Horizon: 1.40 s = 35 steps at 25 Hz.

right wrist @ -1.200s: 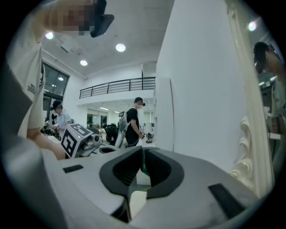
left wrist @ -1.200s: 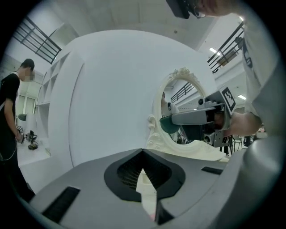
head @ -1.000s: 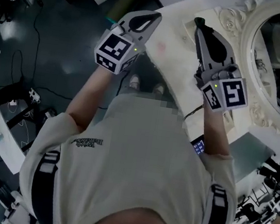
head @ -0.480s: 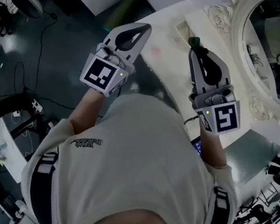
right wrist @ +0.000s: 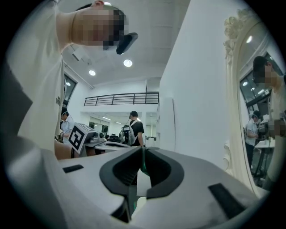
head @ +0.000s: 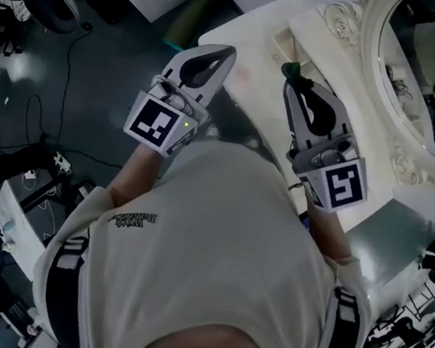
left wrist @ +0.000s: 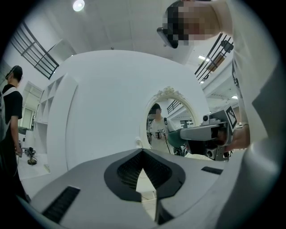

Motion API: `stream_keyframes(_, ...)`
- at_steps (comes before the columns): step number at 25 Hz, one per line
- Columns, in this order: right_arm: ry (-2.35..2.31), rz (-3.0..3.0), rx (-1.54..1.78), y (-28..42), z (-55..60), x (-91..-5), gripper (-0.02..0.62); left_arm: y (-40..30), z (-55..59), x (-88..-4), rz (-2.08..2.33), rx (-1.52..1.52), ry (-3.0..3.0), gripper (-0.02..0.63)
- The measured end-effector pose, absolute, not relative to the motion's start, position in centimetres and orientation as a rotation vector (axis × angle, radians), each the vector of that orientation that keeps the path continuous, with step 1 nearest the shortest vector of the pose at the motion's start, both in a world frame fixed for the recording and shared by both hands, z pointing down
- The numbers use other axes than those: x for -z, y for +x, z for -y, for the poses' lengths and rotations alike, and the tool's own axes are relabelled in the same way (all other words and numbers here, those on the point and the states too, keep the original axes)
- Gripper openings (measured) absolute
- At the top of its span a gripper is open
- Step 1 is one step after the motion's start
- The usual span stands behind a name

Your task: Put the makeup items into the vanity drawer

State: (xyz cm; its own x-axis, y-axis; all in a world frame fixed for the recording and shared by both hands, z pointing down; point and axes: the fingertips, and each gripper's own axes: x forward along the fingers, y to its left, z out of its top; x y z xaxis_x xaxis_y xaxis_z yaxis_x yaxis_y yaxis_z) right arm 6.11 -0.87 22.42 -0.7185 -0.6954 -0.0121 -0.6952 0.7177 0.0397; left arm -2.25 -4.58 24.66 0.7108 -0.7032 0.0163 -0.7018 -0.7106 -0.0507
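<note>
My right gripper is shut on a small green makeup item that pokes out at its tip over the white vanity top. In the right gripper view the green item shows as a sliver between the closed jaws. The left gripper view shows the same green item at the right gripper's nose. My left gripper hovers at the vanity's left edge, jaws together with nothing seen in them. The ornate oval mirror stands at the right. No drawer is in view.
Dark floor with cables lies left of the vanity, and a dark green roll lies beyond its corner. White shelving and a person stand at the left. Another person stands in the background.
Both grippers have drifted down and left in the head view, closer to my body. The green item stays in the right gripper's jaws.
</note>
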Motion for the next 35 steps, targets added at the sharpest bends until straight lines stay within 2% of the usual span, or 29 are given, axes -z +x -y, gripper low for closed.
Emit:
stream_keyframes(18,1.22,2.838,0.051,8.6,6.9,-23.5,0.028,-0.2,9.9,-25.9,-1.19,0.128,-2.888,0.014)
stream_keyframes(24,1.25,2.691,0.253,9.1,12.0,-25.1,0.028,1.3,14.3,-27.5,-1.16,0.146,-2.924,0.014)
stream_keyframes(35,1.272,2.567,-0.042,10.3,21.1,-35.2,0.028,4.1,22.1,-35.4,-1.12,0.32,-3.033,0.014)
